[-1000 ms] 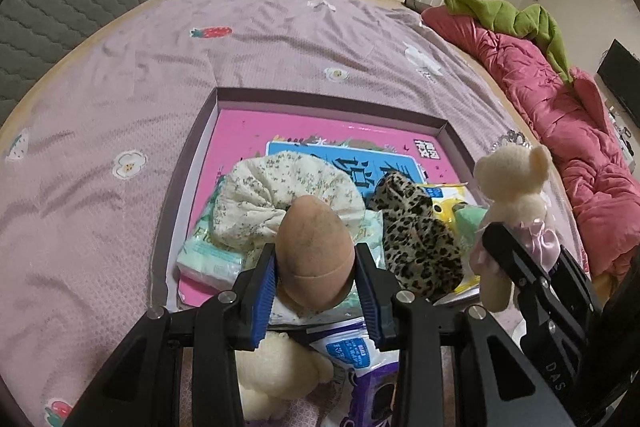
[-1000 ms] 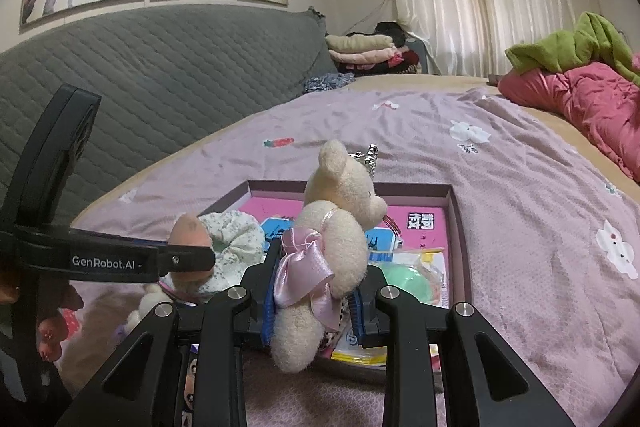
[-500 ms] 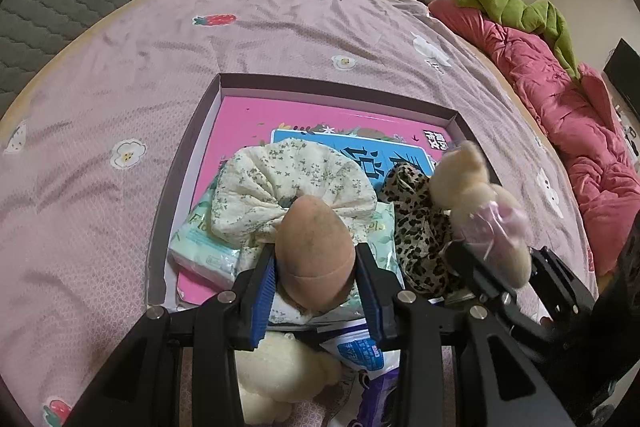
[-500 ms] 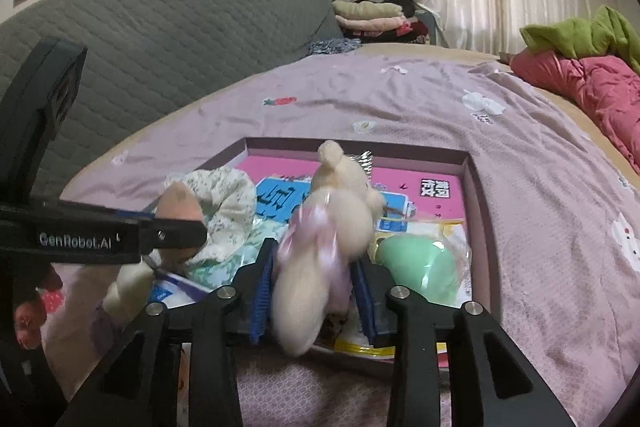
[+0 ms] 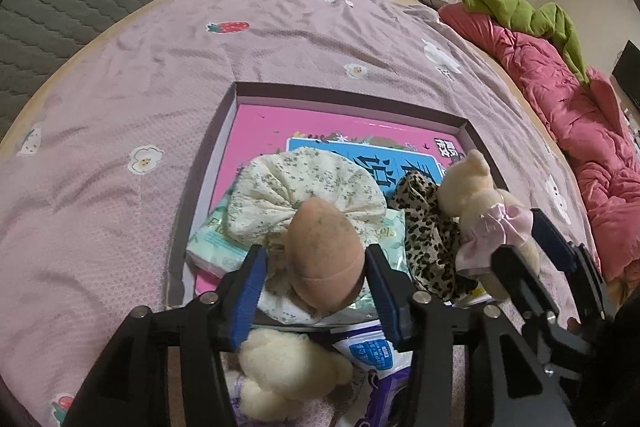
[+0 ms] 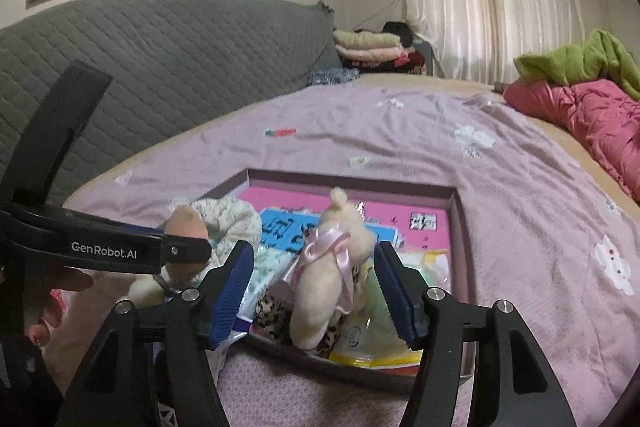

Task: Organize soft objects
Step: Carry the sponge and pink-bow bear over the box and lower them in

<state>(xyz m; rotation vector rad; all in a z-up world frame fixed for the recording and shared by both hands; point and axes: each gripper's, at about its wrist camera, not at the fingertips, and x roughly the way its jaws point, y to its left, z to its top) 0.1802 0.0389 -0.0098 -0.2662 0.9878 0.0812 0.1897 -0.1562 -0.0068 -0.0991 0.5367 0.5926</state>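
Observation:
A shallow purple box (image 5: 352,101) lies on the bed. In it are a pink book (image 5: 280,125), a floral scrunchie (image 5: 304,187), a leopard scrunchie (image 5: 428,239) and a tissue pack (image 5: 212,247). My left gripper (image 5: 316,283) stands with its jaws apart around a brown egg-shaped sponge (image 5: 324,259) at the box's near edge. My right gripper (image 6: 314,291) is open. A cream teddy bear with a pink bow (image 6: 332,263) lies between its jaws on the box contents, and also shows in the left wrist view (image 5: 480,203). A green sponge (image 6: 380,283) lies beside it.
A second cream plush toy (image 5: 280,367) and a purple-white packet (image 5: 376,355) lie on the lilac bedsheet (image 5: 120,107) just in front of the box. A pink quilt (image 5: 580,115) with a green blanket (image 5: 532,15) lies along the right. A grey padded headboard (image 6: 160,67) stands at the left.
My right gripper brought the teddy bear down onto the box contents and opened its jaws. My left gripper's jaws have parted around the brown sponge.

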